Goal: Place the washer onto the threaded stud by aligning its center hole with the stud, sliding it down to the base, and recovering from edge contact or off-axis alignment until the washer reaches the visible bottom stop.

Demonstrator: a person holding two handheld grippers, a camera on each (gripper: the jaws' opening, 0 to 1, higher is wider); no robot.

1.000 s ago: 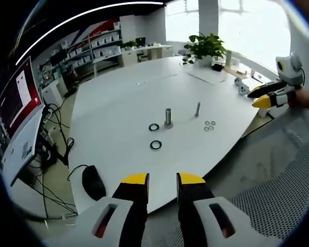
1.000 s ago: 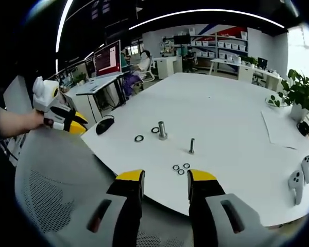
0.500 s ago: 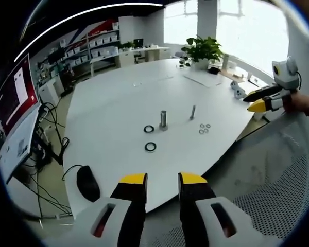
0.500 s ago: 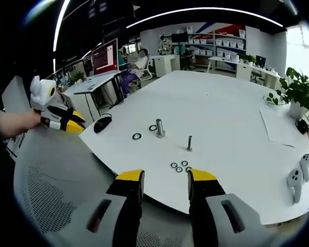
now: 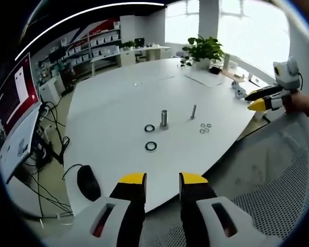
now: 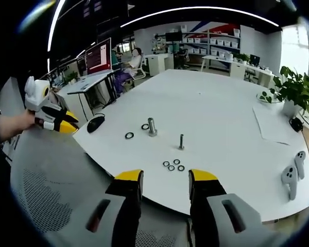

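Right gripper view: right gripper [image 6: 164,180] jaws spread, empty. Three small washers [image 6: 172,165] lie just ahead, stud [image 6: 181,141] beyond, probably bare. Left gripper [image 5: 162,182] spread, empty too. Nothing picked up yet.

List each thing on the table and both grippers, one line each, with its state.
Left gripper: open, empty, off the table.
Right gripper: open, empty, off the table.
Threaded stud: upright, bare.
Thick cylinder: upright.
Three small washers: flat, clustered near the stud.
Two black rings: flat, beside the cylinder.
Mouse: at table edge.
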